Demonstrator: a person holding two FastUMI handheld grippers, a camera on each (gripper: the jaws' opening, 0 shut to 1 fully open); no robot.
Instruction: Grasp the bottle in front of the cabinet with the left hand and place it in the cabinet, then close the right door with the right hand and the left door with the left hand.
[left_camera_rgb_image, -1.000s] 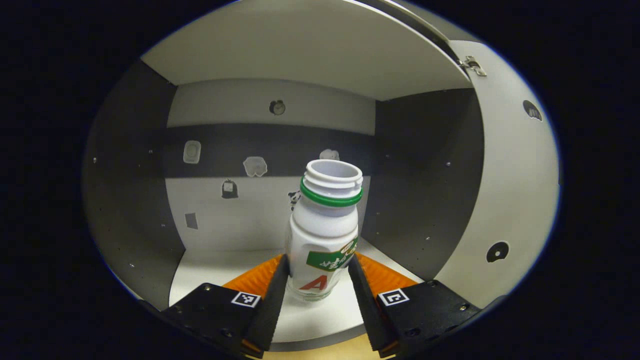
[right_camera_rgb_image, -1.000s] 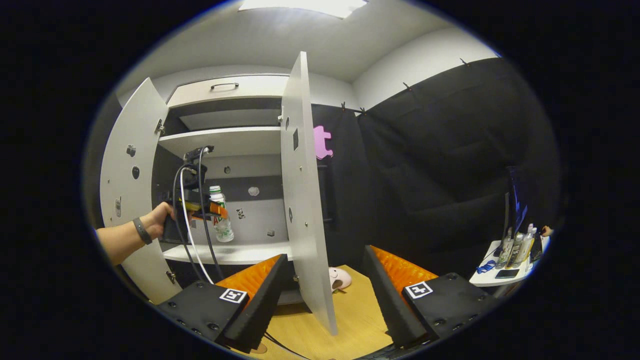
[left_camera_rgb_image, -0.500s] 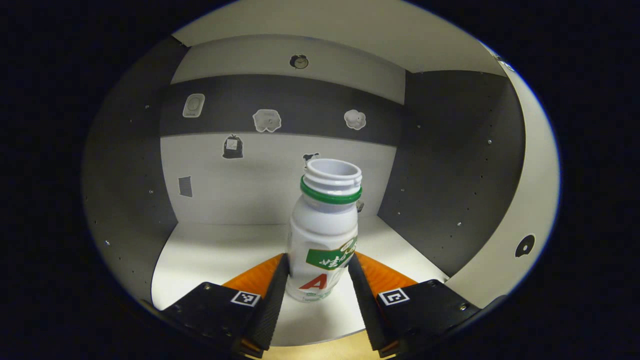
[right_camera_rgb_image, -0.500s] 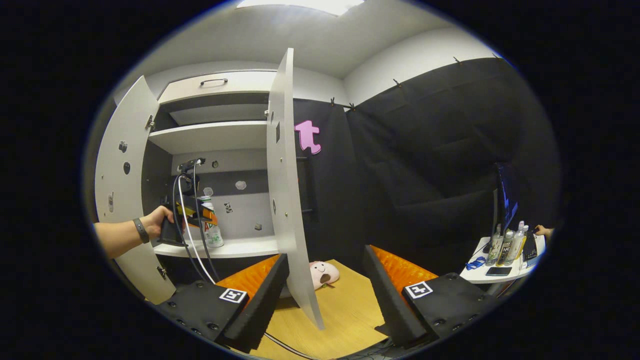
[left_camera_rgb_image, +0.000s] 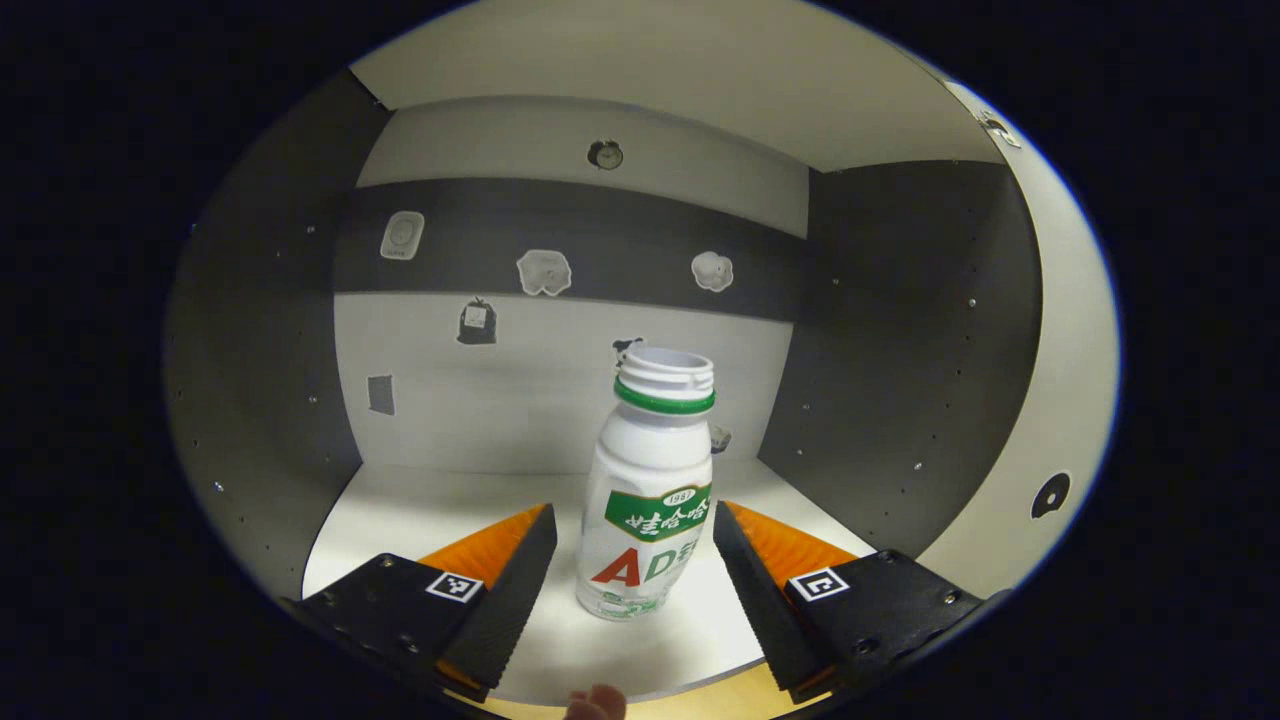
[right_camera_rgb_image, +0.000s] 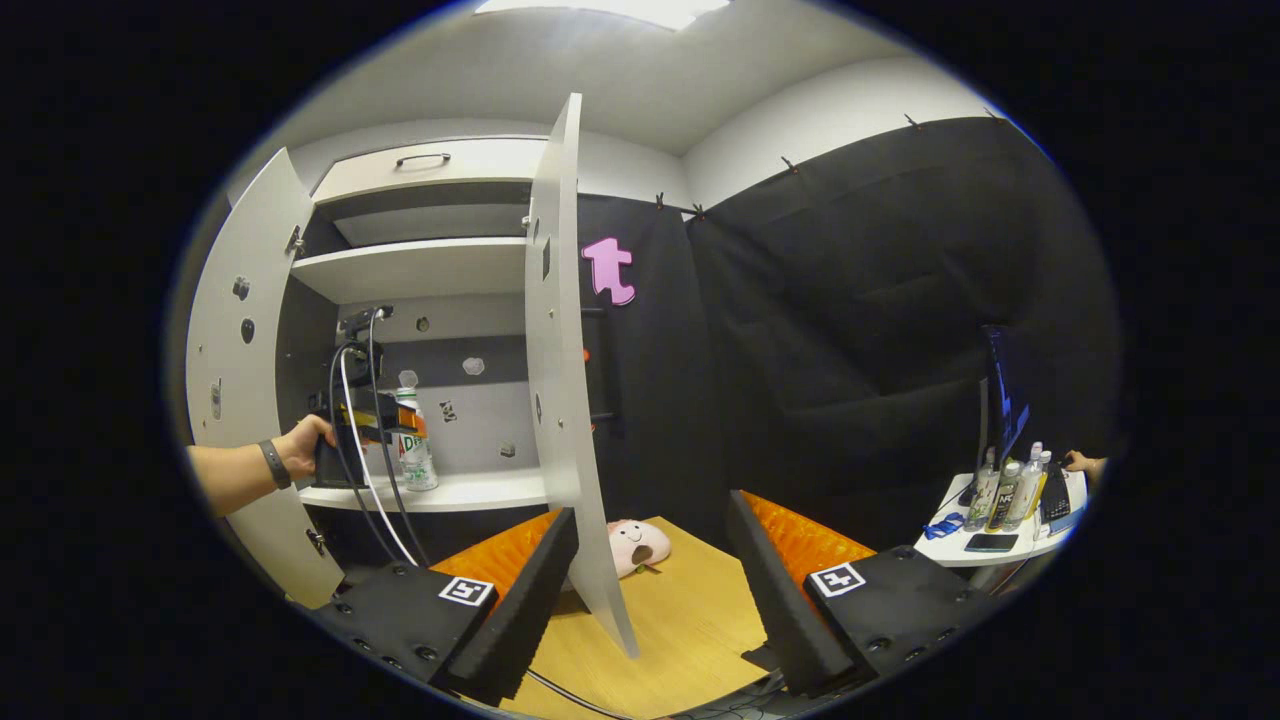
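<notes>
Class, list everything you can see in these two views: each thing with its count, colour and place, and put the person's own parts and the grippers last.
Bottle: one, white with green neck ring, uncapped, upright on the cabinet's lower shelf.
Cabinet: one, white shelves, dark side walls, on the left in the right gripper view.
Cabinet doors: two, white, both open; left door, right door.
Stickers: several, pale and dark, on the cabinet's back wall.
Pig toy: one, pink, on the wooden table.
Side table: one, white, far right, with bottles.
Hand: one, with dark wristband, holding the left gripper.
Left gripper: open, either side of the bottle.
Right gripper: open, near the right door's edge.
</notes>
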